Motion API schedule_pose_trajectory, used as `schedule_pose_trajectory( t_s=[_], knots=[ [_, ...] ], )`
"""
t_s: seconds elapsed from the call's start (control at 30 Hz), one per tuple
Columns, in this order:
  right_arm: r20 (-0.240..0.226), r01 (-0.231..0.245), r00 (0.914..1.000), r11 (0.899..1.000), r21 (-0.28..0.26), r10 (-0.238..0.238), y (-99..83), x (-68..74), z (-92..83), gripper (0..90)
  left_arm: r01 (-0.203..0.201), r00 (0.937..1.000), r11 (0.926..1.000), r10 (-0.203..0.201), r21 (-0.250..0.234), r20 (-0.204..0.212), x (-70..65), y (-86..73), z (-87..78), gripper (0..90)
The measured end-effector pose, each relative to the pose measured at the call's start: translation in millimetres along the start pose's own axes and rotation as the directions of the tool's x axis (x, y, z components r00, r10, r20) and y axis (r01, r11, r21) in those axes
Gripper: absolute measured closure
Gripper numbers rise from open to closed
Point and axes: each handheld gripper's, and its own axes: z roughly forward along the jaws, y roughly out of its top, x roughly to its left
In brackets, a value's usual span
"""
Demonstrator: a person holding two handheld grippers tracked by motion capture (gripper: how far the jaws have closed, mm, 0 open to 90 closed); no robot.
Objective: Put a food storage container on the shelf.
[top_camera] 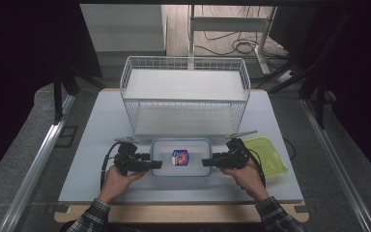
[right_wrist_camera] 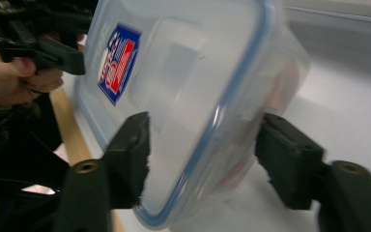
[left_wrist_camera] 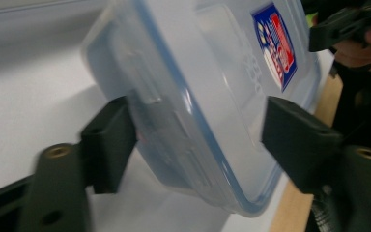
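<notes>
- The clear lidded container (top_camera: 181, 157) sits on the desk (top_camera: 96, 145) at its near edge, right in front of the white wire basket (top_camera: 185, 94); a green lid (top_camera: 266, 153) lies just beside it on your right.
- Its long axis runs left to right, and you have one gripper at each short end: the left gripper (top_camera: 155, 164) points in from the left, the right gripper (top_camera: 207, 162) from the right. Both sit about equally close.
- In the left gripper view the fingers (left_wrist_camera: 110, 145) are roughly half open and straddle the container's end, lid rim between them; one pad looks to touch the side wall, the other stands off the lid, so you have no firm grip yet.
- The right gripper view shows the same: fingers (right_wrist_camera: 131, 155) half open around the opposite end, gaps visible on both sides.
- The high view gives the basket and the end-to-end layout; the gripper views alone show the blue-red label (right_wrist_camera: 119, 62) close up and the gap at the pads.
</notes>
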Motion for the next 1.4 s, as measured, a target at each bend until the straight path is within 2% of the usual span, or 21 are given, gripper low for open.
schedule_pose_trajectory(
  t_s=[0.1, 0.17, 0.23, 0.3, 0.4, 0.6, 0.73, 0.83, 0.97, 1.2, 1.4],
  knots=[
    [0.015, 0.000, 0.9999, 1.000, -0.017, 0.000, -4.3, 5.1, -3.3, 45.8, 0.028, 0.9994, 0.9993, -0.028, -0.024, 0.019, 0.4, -3.7, -3.8, 40.8],
    [0.028, 0.005, 0.9996, 1.000, -0.022, -0.004, -5.9, 8.7, -4.6, 46.9, 0.034, 0.9993, 0.9989, -0.033, -0.033, 0.014, -1.5, -4.8, -4.6, 42.7],
    [0.036, -0.008, 0.9993, 1.000, -0.028, 0.009, -7.1, 10.8, -5.5, 47.9, 0.047, 0.9989, 0.9980, -0.047, -0.042, 0.005, -4.0, -5.1, -4.7, 43.1],
    [0.034, -0.026, 0.9990, 0.999, -0.043, 0.028, -8.7, 11.1, -6.6, 49.4, 0.077, 0.9969, 0.9952, -0.076, -0.060, 0.017, -3.8, -6.8, -6.0, 44.8],
    [0.019, -0.053, 0.9983, 0.996, -0.075, 0.055, -12.2, 10.6, -9.7, 52.1, 0.081, 0.9964, 0.9941, -0.079, -0.072, 0.028, -3.7, -8.0, -7.6, 48.8],
    [0.037, -0.041, 0.9983, 0.994, -0.097, 0.045, -13.8, 12.3, -11.2, 52.9, 0.067, 0.9978, 0.9943, -0.066, -0.083, 0.010, -6.1, -6.5, -7.0, 48.9],
    [0.040, -0.030, 0.9986, 0.993, -0.117, 0.035, -13.4, 12.7, -12.3, 52.8, 0.070, 0.9974, 0.9941, -0.068, -0.083, 0.024, -5.4, -2.8, -9.6, 49.7],
    [0.049, -0.008, 0.9987, 0.990, -0.140, 0.015, -10.0, 16.7, -15.8, 52.8, 0.052, 0.9985, 0.9945, -0.050, -0.092, 0.023, -7.3, 2.1, -13.4, 50.1],
    [0.053, 0.017, 0.9986, 0.985, -0.172, -0.008, -3.5, 20.5, -20.1, 52.8, 0.021, 0.9997, 0.9939, -0.020, -0.108, 0.010, -11.6, 10.9, -19.6, 50.1],
    [0.058, 0.045, 0.9977, 0.980, -0.194, -0.034, 11.9, 26.5, -28.6, 52.8, -0.009, 1.0000, 0.9915, 0.009, -0.130, -0.001, -16.7, 28.0, -29.0, 50.1],
    [0.069, 0.073, 0.9958, 0.973, -0.220, -0.059, 29.6, 32.7, -40.9, 52.8, -0.046, 0.9989, 0.9864, 0.045, -0.158, -0.009, -23.6, 48.1, -37.7, 50.0]
  ],
)
